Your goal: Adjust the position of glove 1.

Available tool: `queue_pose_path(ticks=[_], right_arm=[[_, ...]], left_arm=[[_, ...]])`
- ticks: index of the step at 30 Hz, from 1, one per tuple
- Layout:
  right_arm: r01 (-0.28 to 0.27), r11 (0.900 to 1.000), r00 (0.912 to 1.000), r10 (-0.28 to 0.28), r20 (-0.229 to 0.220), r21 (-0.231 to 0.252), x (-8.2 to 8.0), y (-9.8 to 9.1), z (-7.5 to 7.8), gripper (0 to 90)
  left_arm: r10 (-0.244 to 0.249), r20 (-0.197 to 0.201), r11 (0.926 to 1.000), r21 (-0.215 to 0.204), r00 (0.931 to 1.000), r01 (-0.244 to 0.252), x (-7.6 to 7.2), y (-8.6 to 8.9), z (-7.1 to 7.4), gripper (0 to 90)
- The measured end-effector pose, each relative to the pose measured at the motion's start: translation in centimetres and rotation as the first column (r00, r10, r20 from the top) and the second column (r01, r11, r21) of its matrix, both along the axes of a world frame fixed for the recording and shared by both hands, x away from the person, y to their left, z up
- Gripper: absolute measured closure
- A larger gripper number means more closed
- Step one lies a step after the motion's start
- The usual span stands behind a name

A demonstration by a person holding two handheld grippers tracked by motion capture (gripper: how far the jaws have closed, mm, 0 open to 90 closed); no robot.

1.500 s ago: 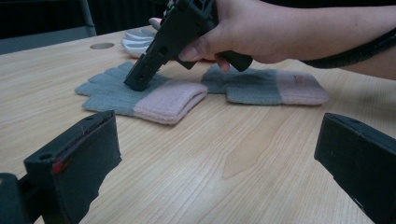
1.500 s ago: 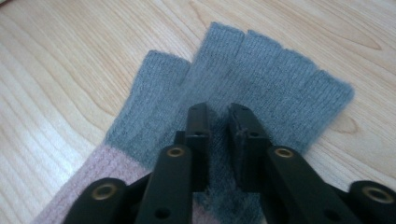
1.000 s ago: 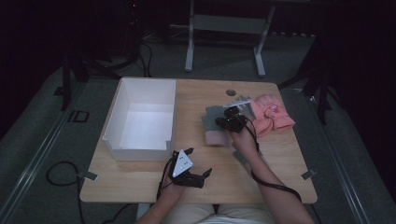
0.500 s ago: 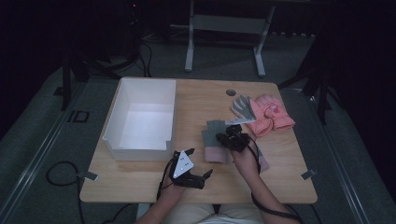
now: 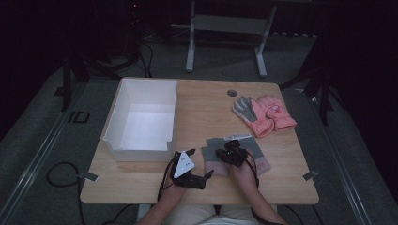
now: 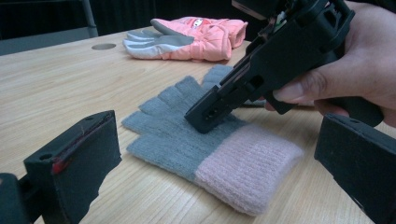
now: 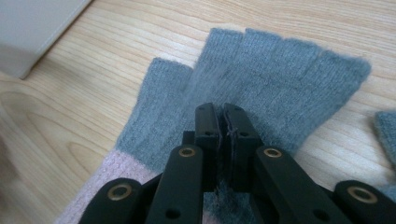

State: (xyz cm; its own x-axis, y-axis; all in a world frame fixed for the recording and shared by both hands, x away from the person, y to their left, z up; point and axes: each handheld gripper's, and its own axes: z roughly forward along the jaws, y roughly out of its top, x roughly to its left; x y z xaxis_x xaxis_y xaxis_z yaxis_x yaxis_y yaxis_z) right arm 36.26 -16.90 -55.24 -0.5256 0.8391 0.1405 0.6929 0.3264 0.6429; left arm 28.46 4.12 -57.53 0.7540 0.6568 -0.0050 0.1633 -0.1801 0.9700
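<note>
A grey fingerless glove [image 5: 211, 149] with a pink cuff lies flat on the table near the front edge. In the right gripper view its grey fingers [image 7: 261, 70] spread beyond the jaws. My right gripper [image 5: 231, 154] points down onto the palm and is shut, with a pinch of the knit between its jaws [image 7: 222, 119]. The left gripper view has this gripper [image 6: 205, 119] on the glove [image 6: 177, 140]. My left gripper [image 5: 202, 179] rests just left of the glove, open, nothing between its jaws [image 6: 217, 154].
A white open box [image 5: 141, 151] stands at the left of the table [image 5: 202, 108]. A pair of pink gloves with grey palms [image 5: 265, 115] lies at the far right. A second grey knit piece [image 7: 385, 126] lies beside the held glove.
My right gripper has come toward the table's front edge and lower, and the grey glove has travelled with it. The left gripper has stayed in place.
</note>
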Motion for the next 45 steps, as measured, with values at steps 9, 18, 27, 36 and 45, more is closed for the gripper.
queue_pose_path(ticks=[9,18,27,36,45], right_arm=[[0.007,0.9995,0.9999,-0.007,0.009,0.031,0.1,-0.6,0.6,79.6],[-0.096,0.9945,0.9847,0.101,0.142,-0.042,1.3,-6.3,4.4,73.5],[-0.208,0.9695,0.9668,0.224,0.123,-0.13,1.8,-11.0,4.1,67.6],[-0.2,0.9663,0.9757,0.211,0.057,-0.162,2.0,-12.8,1.2,64.1],[-0.203,0.9647,0.9758,0.214,0.047,-0.167,2.2,-12.7,0.8,77.4]], left_arm=[[-0.003,-0.002,1.0,0.0,1.0,0.003,0.0,0.0,0.0,0.0],[-0.006,-0.002,1.0,0.002,1.0,0.006,0.1,0.0,0.0,0.0],[-0.004,-0.009,1.0,0.003,1.0,0.004,0.1,-0.1,0.0,0.0],[-0.004,-0.003,1.0,0.001,1.0,0.004,0.0,0.0,0.0,0.0],[0.0,-0.009,1.0,0.0,1.0,0.0,0.1,-0.1,0.0,0.0]])
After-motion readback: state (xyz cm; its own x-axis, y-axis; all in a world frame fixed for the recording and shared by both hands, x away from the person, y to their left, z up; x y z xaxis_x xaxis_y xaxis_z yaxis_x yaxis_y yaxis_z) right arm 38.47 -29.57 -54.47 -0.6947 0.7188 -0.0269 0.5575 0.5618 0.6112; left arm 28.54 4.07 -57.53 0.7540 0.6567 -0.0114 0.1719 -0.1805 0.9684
